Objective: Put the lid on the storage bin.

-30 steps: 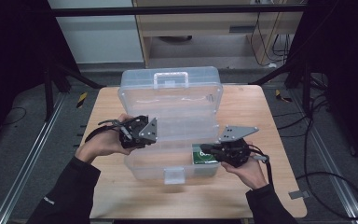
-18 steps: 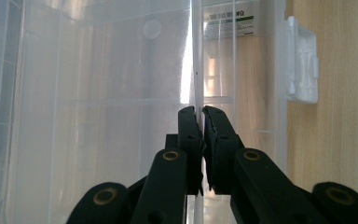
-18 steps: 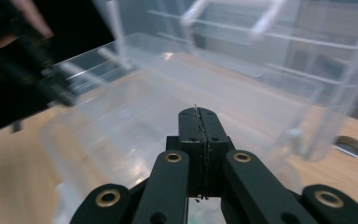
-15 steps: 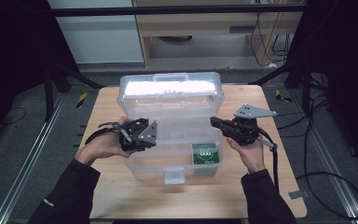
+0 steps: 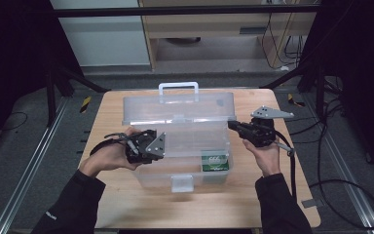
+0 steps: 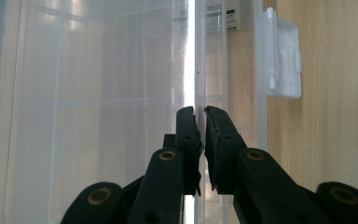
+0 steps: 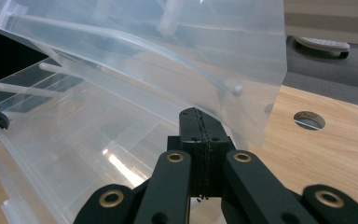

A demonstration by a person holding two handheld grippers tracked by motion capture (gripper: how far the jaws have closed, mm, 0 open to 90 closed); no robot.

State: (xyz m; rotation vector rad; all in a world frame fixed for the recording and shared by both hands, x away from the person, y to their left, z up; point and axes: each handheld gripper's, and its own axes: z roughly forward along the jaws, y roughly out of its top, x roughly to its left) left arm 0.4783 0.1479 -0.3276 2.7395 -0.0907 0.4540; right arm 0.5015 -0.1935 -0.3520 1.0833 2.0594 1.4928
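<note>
Clear plastic storage box (image 5: 177, 146) sits mid-desk (image 5: 282, 204), latch side toward the person. Lid (image 5: 177, 105) is up, roughly vertical, handle (image 5: 177, 87) on top; judging by that, the opening is mostly done. Left claw (image 5: 148, 146) pinches the box's left wall, jaws just eased a touch with the wall still between them. Right claw (image 5: 233, 126) has its jaws pressed together, nothing between them, tip at the lid's right edge, apparently pushing it back. Green carton (image 5: 215, 160) lies in the front-right compartment. Left to do: tip the lid fully back, release the box.
</note>
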